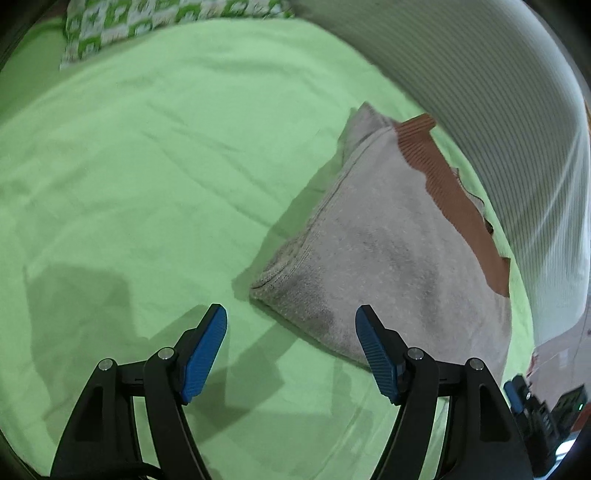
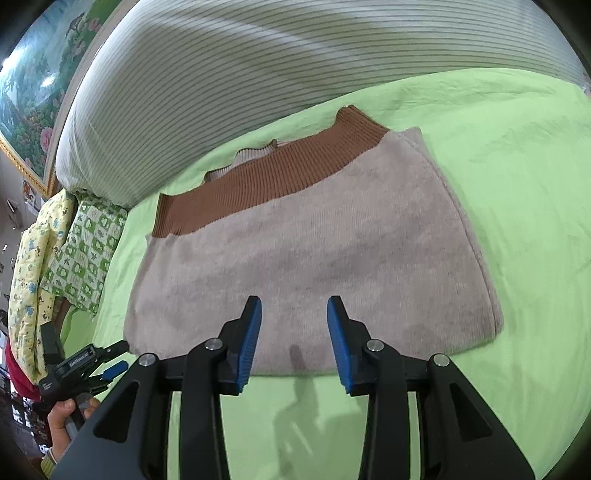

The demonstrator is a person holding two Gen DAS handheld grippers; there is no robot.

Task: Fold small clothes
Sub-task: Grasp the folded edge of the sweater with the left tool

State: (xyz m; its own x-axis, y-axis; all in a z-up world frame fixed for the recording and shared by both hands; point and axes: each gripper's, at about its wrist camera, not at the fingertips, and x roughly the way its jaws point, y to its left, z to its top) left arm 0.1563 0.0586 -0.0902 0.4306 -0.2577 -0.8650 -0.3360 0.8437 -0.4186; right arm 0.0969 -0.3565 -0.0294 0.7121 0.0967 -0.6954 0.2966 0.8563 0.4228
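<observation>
A small sweater (image 2: 314,251) lies flat on the green bed (image 1: 129,184), already folded into a short wide shape, with its brown band (image 2: 273,177) on the far side, close to the striped pillow (image 2: 295,51). The right gripper (image 2: 294,341) hangs over the near edge of the sweater. Its jaws are partly spread and nothing is between them; the blue pads do not touch the cloth. The sweater stretches away in front of these jaws and also out to both sides of them, so its long way runs from left to right across the jaws. The left gripper (image 1: 291,350) is off to the side. Its jaws are spread wide and hold nothing. For these jaws the sweater (image 1: 399,251) lies ahead and to the right, with one near corner just in front of the right jaw. The rest under the left jaws is bare green sheet. A patterned pillow (image 1: 110,29) sits far away at the top. The right hand looks nearer to the middle of the sweater, and the left hand looks nearer to its end. To fold it again, I think each side would need to pinch an end edge and bring it over across the long way.
</observation>
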